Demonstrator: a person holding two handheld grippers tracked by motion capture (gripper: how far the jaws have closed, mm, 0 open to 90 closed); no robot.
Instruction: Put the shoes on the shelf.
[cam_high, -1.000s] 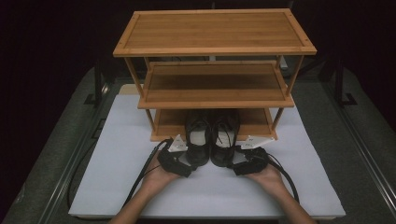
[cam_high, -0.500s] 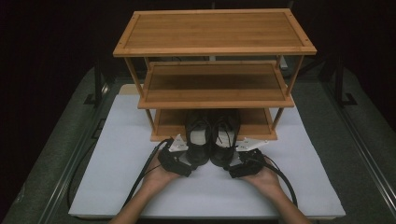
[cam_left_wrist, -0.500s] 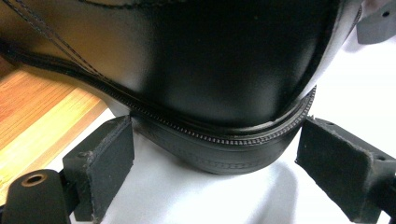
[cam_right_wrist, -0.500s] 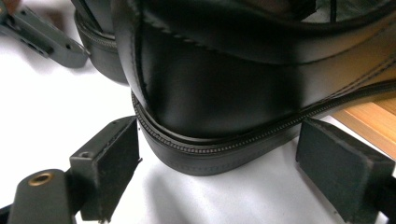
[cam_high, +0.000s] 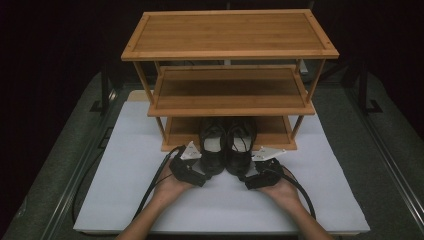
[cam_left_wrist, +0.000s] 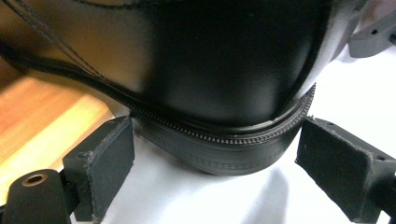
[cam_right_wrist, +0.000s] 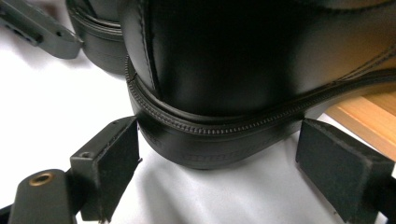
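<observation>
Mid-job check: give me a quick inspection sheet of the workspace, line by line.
Surface: white mat on dark table, bare in front.
Job's things: left shoe and right shoe, black, side by side, toes on the rack bottom shelf, heels on the mat.
Clutter: nothing seen.
Grippers: left gripper and right gripper open, each astride a heel, pads apart from it.
Cables: black cable trails from each gripper.
Surroundings: dark.

No readable text; embossed marks on shoe heel (cam_right_wrist: 219, 156) illegible.
</observation>
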